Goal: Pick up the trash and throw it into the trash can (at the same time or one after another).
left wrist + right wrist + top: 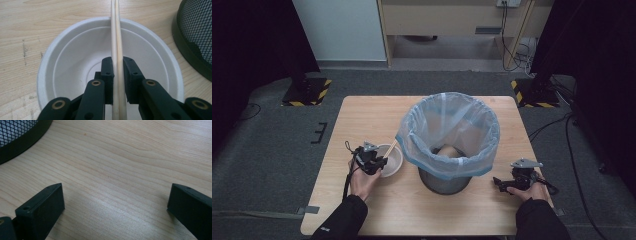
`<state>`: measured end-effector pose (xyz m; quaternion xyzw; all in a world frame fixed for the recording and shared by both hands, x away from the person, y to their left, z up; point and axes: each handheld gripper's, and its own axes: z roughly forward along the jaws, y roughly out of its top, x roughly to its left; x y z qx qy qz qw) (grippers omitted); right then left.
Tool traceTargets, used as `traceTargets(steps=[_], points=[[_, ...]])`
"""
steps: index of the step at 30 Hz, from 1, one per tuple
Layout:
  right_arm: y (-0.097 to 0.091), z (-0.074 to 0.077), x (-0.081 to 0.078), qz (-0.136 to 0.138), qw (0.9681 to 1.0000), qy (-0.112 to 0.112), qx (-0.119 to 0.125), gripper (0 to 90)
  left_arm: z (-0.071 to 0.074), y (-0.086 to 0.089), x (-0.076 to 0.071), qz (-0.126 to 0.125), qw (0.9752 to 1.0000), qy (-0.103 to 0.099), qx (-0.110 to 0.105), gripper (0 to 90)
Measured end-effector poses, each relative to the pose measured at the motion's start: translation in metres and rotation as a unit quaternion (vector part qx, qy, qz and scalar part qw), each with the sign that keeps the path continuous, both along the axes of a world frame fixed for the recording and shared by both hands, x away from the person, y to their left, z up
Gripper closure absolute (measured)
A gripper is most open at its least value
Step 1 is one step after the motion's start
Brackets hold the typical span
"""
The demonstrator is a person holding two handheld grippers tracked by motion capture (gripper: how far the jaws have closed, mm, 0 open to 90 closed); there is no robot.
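Left gripper (117, 66) leans over the white bowl (75, 57), fingers pinching the chopsticks (116, 30). Right gripper (115, 202) rests low on the surface (120, 157), fingers spread.

— What's the surface?
— A light wooden table (362, 120) on grey carpet.
— What stands on it?
— A white bowl (393, 161) at the left, and just right of it a mesh bin (446, 182) lined with a blue bag (447, 132).
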<state>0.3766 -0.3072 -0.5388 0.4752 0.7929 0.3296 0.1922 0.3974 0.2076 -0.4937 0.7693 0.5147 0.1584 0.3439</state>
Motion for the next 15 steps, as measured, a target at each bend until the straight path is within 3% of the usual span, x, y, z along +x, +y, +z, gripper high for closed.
traceTargets(steps=[15], points=[[0.0000,0.0000,0.0000,0.000,1.0000,0.000,0.000,1.2,0.0104,0.0046,-0.0021,-0.001,0.9997,-0.008,-0.021,80.1]])
